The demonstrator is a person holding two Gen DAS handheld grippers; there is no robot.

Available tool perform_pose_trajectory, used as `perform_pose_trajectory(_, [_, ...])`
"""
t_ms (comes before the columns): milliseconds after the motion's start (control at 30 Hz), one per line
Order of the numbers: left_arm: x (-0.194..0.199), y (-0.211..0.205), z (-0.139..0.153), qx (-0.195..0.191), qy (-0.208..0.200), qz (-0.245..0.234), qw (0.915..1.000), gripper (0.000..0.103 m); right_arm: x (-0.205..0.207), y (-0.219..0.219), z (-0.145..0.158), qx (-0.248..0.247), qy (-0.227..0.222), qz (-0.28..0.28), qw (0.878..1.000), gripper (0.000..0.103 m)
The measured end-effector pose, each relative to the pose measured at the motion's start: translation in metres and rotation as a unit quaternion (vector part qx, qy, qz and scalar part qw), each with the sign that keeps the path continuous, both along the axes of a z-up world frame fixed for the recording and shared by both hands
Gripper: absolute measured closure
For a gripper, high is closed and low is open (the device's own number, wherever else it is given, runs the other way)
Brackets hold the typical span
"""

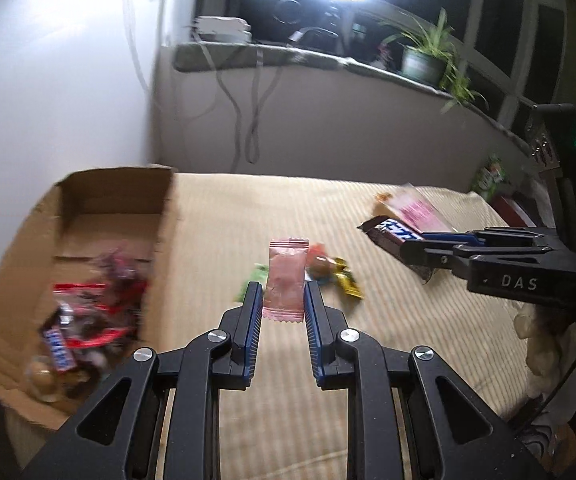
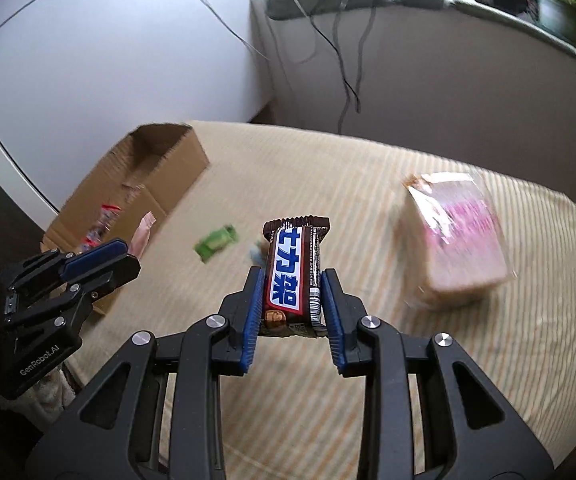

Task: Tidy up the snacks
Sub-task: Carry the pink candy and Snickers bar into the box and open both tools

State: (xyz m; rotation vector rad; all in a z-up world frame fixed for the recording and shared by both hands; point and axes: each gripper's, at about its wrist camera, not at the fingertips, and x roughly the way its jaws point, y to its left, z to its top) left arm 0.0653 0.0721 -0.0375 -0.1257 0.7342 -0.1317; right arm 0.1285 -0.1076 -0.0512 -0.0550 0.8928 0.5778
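My left gripper (image 1: 283, 296) is shut on a pink sachet (image 1: 286, 276), which stands upright between the blue pads above the striped cloth. To its left is an open cardboard box (image 1: 160, 208) with several wrapped snacks (image 1: 88, 320) inside. My right gripper (image 2: 292, 280) is shut on a brown chocolate bar (image 2: 291, 268) with a blue and white label, lifted off the cloth. In the left wrist view the right gripper (image 1: 407, 248) enters from the right with that bar (image 1: 391, 234). In the right wrist view the left gripper (image 2: 128, 256) with its sachet (image 2: 146, 232) hovers by the box (image 2: 176, 168).
Loose on the beige striped cloth (image 2: 327, 380) lie a green candy (image 2: 216, 242), orange and yellow wrapped sweets (image 1: 335, 276) and a clear bag with a pink label (image 2: 459, 240). Behind are a grey sill (image 1: 327, 60) with hanging cables, a potted plant (image 1: 423, 60) and a white wall.
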Motion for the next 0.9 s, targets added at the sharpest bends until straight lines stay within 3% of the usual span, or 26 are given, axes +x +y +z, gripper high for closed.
perform_pose_trajectory(333, [-0.008,0.058,0.004,0.007,-0.009,0.062,0.998,0.084,0.009,0.076,0.025,0.01,-0.024,0.055,0.998,0.073])
perform_pose_trajectory(900, [0.003,0.117,-0.008,0.015,0.001,0.119,0.9927,0.084,0.035,0.184,0.015,0.006,-0.019,0.119,0.993,0.073])
